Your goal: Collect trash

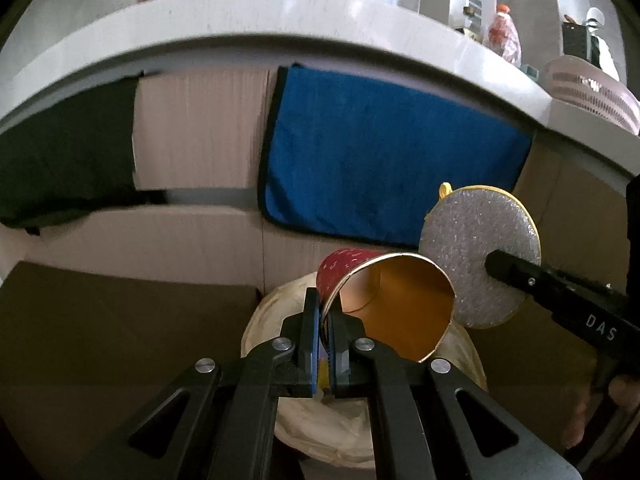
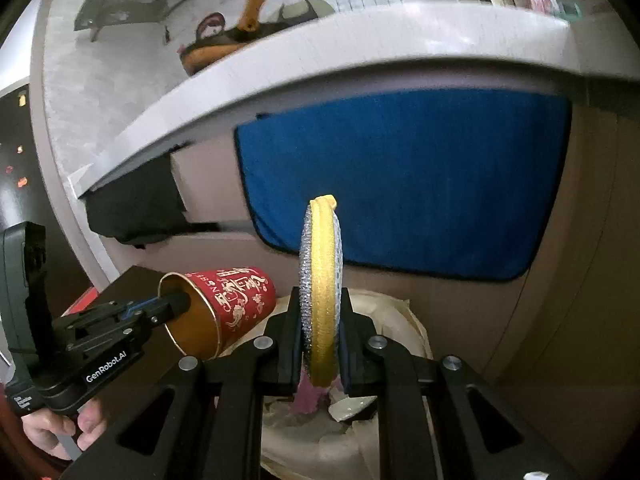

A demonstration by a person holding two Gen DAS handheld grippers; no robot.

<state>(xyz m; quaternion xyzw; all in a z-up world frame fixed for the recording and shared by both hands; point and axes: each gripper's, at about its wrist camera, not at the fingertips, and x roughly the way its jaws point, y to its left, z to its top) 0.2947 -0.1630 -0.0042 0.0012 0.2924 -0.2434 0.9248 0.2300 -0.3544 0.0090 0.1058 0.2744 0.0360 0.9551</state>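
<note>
My left gripper [image 1: 325,312] is shut on the rim of a red paper cup [image 1: 384,300] with a gold inside, which lies on its side with the mouth toward the camera. In the right wrist view the same cup [image 2: 236,304] hangs at lower left, held by the left gripper [image 2: 176,308]. My right gripper [image 2: 320,320] is shut on a round silver scouring pad [image 2: 322,288] with a yellow edge, seen edge-on; the left wrist view shows the pad [image 1: 476,256] face-on. Both items hang over a bin lined with a cream bag [image 1: 264,320], [image 2: 400,312].
A blue towel [image 1: 384,152], [image 2: 400,184] and a dark cloth [image 1: 68,152] hang on the cabinet front under a white counter edge [image 1: 280,16]. A person's hand [image 2: 52,432] holds the left gripper's handle. Scraps lie inside the bin [image 2: 352,406].
</note>
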